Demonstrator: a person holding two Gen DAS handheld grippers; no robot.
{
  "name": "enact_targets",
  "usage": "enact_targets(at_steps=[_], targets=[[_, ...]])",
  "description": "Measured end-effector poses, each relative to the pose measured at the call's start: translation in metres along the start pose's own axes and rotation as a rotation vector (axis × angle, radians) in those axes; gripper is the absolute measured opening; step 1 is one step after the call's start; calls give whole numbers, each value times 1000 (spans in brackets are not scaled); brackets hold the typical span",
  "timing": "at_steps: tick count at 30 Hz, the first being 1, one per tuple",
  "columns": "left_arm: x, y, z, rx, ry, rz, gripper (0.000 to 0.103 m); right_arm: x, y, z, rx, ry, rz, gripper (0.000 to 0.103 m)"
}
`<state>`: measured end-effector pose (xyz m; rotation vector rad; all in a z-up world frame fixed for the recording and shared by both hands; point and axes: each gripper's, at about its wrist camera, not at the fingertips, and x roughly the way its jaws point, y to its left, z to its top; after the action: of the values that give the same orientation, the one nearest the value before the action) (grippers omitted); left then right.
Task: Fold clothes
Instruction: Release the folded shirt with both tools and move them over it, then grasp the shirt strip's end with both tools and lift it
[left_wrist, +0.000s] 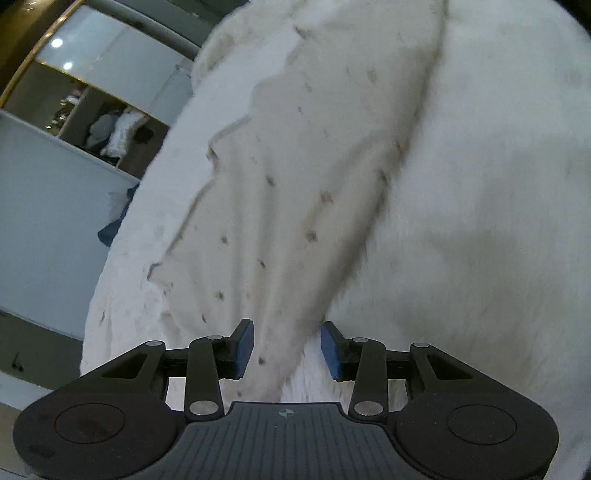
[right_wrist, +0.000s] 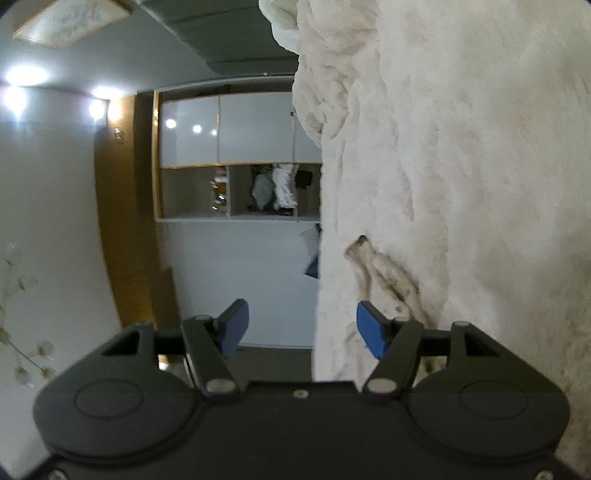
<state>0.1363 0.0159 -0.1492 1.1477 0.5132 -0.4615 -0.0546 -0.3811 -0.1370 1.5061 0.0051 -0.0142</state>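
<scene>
One white fleece garment (left_wrist: 295, 206): a fold passes between the released left gripper (left_wrist: 287, 347); its edge stands between the released right gripper (right_wrist: 303, 328)

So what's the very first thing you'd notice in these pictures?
The big fluffy white blanket fills most of both views. In the left view a cream cloth with little dark spots lies on it, running down between the blue-padded fingers of the left gripper. Beside the fluff in the right view, bright lights glare on the white cupboard doors.
</scene>
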Motion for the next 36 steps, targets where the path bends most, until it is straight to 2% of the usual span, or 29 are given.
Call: enact_targets(at_steps=[3, 5, 7, 8, 10, 11, 12, 14, 15, 16, 18, 22, 24, 26, 27, 28, 29, 31, 33, 36], targets=[[2, 1, -6, 3, -6, -12, 44, 8, 29, -12, -232, 60, -56, 64], [7, -4, -17, 82, -17, 9, 46, 16, 52, -26, -417, 114, -101, 64], [7, -8, -25, 123, -32, 24, 48, 27, 76, -53, -644, 202, -207, 65], [7, -10, -27, 126, -42, 24, 48, 30, 81, -60, -696, 225, -241, 65], [6, -14, -30, 106, -64, 65, 48, 42, 100, -93, -966, 326, -381, 66], [6, -15, -35, 87, -75, 93, 48, 45, 106, -104, -1059, 349, -415, 66], [7, -16, -39, 67, -84, 120, 48, 48, 114, -124, -1236, 379, -460, 70], [9, -18, -46, 22, -78, 168, 48, 52, 121, -156, -1535, 414, -506, 83], [9, -18, -44, 14, -74, 186, 48, 55, 118, -183, -1810, 442, -533, 84], [9, -18, -41, 3, -80, 204, 48, 56, 116, -195, -1931, 457, -544, 84], [5, -11, -40, -48, -103, 205, 48, 68, 94, -220, -2200, 568, -588, 84], [6, -15, -32, -7, -109, 187, 47, 91, 53, -241, -2432, 692, -648, 79], [7, -18, -32, 9, -117, 178, 46, 104, 33, -248, -2545, 689, -678, 73], [10, -18, -33, 5, -116, 172, 44, 115, 13, -248, -2610, 692, -710, 59], [11, -16, -35, -15, -108, 168, 37, 120, 7, -248, -2619, 702, -728, 43], [14, -12, -36, -34, -86, 159, 21, 123, 5, -248, -2619, 708, -736, 21], [17, -8, -38, -51, -65, 152, 8, 126, 4, -247, -2615, 722, -751, 5], [14, -2, -40, -77, -65, 144, 6, 131, 10, -240, -2569, 764, -775, 4], [5, 5, -42, -112, -86, 142, 5, 127, 29, -232, -2562, 706, -757, 4], [-27, 31, -37, -189, -151, 185, 5, 119, 65, -225, -2574, 617, -716, 3]])
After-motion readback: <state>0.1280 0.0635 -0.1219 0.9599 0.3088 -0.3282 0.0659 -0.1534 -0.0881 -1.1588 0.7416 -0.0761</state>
